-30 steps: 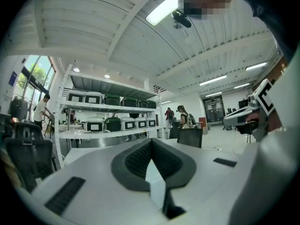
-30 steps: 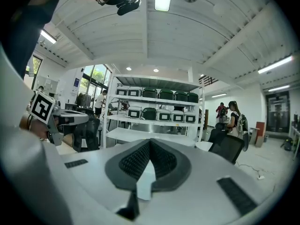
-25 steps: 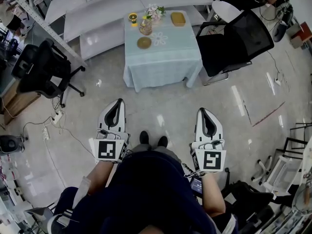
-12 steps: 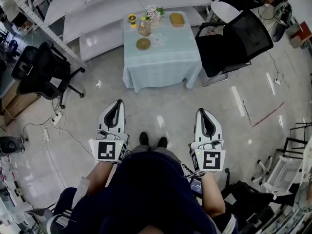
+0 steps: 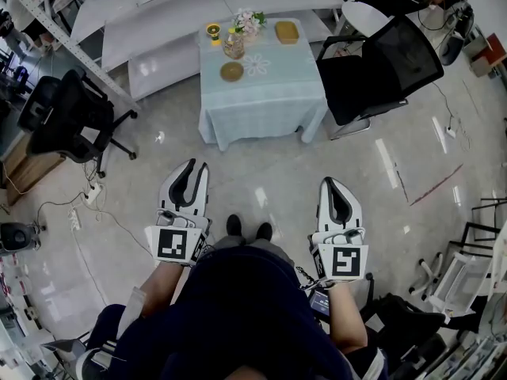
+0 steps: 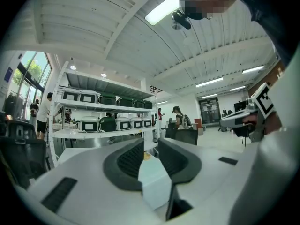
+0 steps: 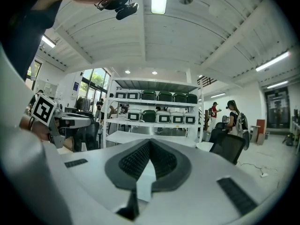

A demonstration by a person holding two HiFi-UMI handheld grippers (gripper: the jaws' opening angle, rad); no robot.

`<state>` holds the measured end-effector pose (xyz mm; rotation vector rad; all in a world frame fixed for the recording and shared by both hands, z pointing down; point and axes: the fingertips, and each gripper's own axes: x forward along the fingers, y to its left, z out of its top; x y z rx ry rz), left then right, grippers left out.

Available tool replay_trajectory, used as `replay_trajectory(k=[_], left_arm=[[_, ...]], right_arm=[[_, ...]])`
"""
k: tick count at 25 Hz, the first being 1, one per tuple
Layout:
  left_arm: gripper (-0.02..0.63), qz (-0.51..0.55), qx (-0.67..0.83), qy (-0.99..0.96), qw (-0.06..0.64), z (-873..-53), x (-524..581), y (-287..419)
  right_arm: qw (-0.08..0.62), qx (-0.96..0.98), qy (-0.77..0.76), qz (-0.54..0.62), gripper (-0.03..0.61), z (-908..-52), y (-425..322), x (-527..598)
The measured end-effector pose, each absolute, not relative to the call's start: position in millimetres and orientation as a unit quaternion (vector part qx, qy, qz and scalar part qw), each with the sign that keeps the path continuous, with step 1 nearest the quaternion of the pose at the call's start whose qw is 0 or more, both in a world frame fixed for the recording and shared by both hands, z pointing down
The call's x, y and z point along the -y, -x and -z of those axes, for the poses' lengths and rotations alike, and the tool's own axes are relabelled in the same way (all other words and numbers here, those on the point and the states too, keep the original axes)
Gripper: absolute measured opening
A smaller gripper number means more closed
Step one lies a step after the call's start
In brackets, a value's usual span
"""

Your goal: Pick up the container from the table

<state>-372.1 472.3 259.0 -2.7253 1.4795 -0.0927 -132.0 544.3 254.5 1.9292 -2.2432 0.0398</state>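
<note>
I stand on the glossy grey floor (image 5: 261,188), well apart from the small square table under a pale green cloth (image 5: 265,101). For this reason both tools only wait low in front of my body, pointing forward toward it. My left gripper (image 5: 193,166) has just been opening its jaws a little. In the left gripper view they stand slightly apart and hold nothing. I judge this is an early preparation for the grasp. My right gripper (image 5: 329,182) has its jaws closed together at the tips, also empty.

The thing I must take is, I believe, the shallow yellow-brown container (image 5: 287,32) at the far right corner of the cloth. It lies apart from the small vase of flowers (image 5: 238,38) and the round brown plate (image 5: 231,71). A black mesh office chair (image 5: 380,70) stands just beside the table's right side, so I think the front side is the freer way in. The picking is not yet begun; first I must come closer.
</note>
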Motion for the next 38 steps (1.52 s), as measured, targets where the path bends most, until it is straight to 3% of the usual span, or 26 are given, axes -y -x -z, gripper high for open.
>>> replay_trajectory(k=[11,16,38], left_arm=[[0.397,0.009,-0.451,0.892,0.030,-239,-464,364],[0.433,0.006,-0.435,0.900,0.025,-238,-459,357],[0.434,0.010,-0.473,0.881,0.026,-241,-378,294]], right_arm=[[0.095,0.752,-0.652,-0.024,0.002,-258,127,-548],[0.100,0.751,-0.652,-0.027,0.002,-263,123,-546],[0.094,0.761,-0.641,-0.038,0.002,-278,54,-517]])
